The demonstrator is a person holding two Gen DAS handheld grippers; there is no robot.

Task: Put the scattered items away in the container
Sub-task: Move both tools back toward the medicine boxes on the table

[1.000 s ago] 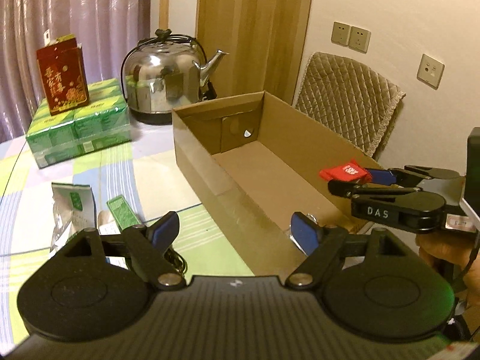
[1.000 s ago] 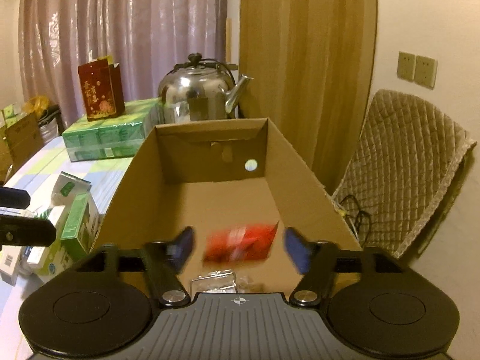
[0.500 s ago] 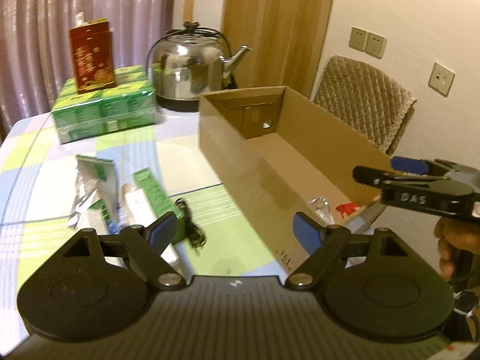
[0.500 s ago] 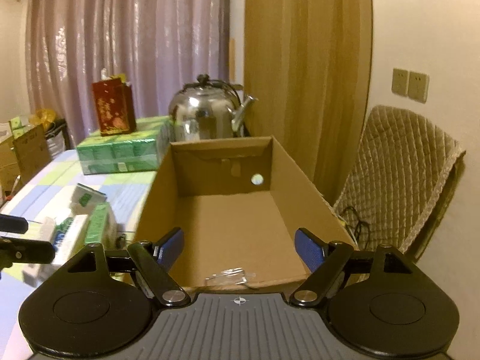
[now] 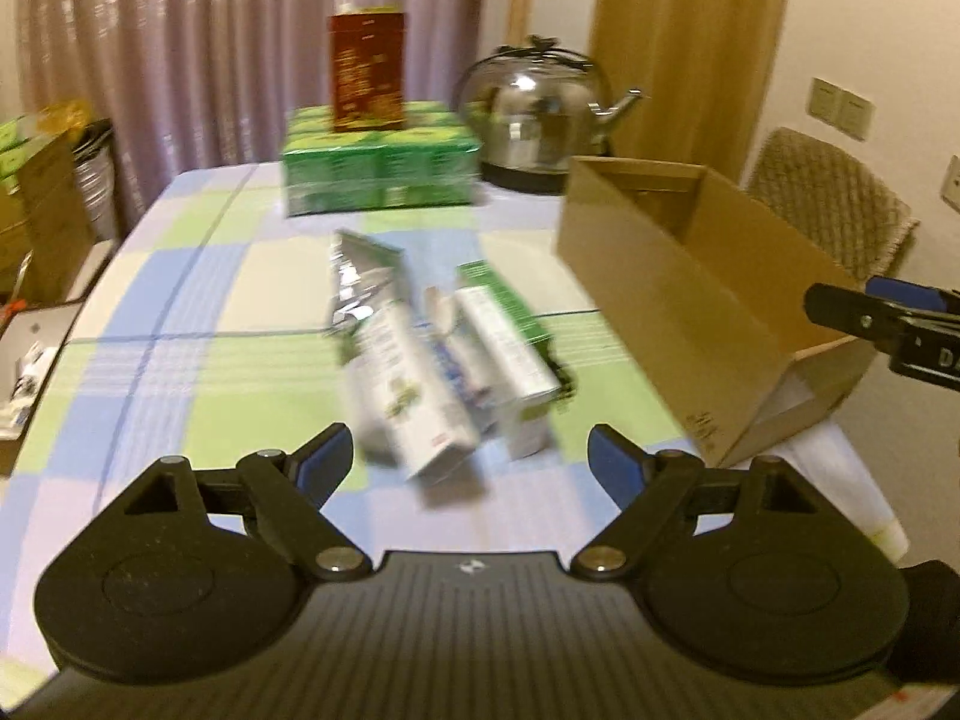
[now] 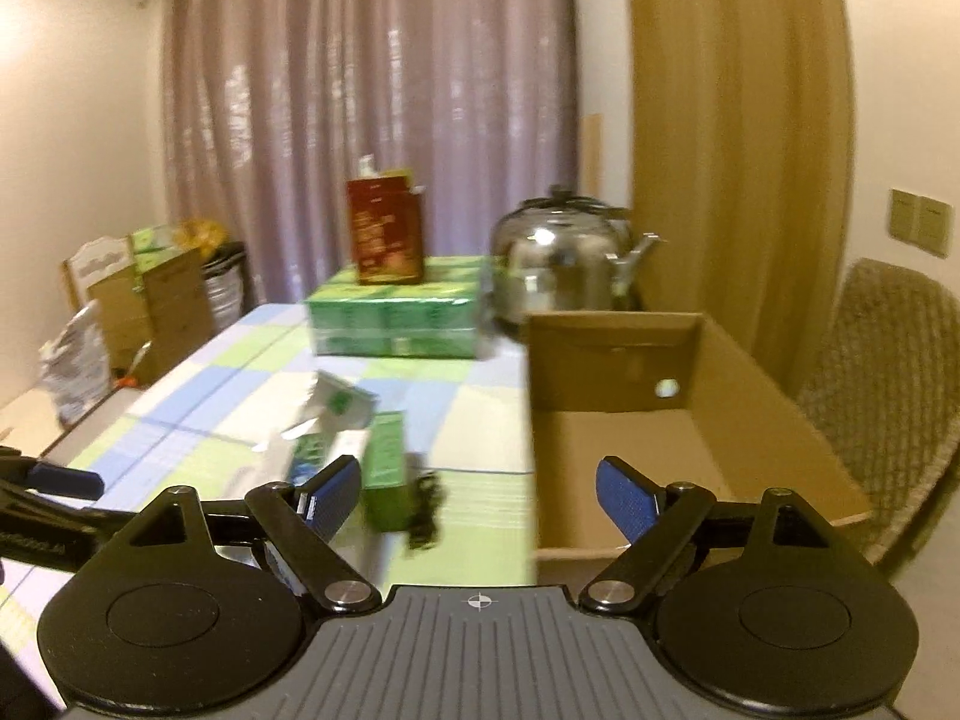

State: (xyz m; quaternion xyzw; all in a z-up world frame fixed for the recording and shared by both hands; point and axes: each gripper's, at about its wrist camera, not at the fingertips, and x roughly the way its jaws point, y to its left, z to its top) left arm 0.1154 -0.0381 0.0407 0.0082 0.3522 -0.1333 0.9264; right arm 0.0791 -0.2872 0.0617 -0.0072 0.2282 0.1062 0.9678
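An open cardboard box (image 5: 690, 276) stands at the table's right side; it also shows in the right wrist view (image 6: 678, 420). Left of it lies a pile of scattered items: a white tube box (image 5: 414, 396), a green-and-white carton (image 5: 510, 342), a silver foil pouch (image 5: 360, 276) and a black cable (image 6: 423, 510). My left gripper (image 5: 468, 465) is open and empty, just short of the pile. My right gripper (image 6: 480, 489) is open and empty, above the box's near left corner; it also shows at the right edge of the left wrist view (image 5: 888, 324).
A green multipack (image 5: 378, 168) with a red carton (image 5: 367, 72) on top stands at the table's far side, beside a steel kettle (image 5: 540, 114). A quilted chair (image 6: 882, 396) stands right of the box. Cardboard boxes and bags (image 6: 150, 300) stand on the floor at left.
My left gripper swung left from the box to face the pile. My right gripper let the red packet drop into the box, then pulled back and turned left. Both frames are motion-blurred.
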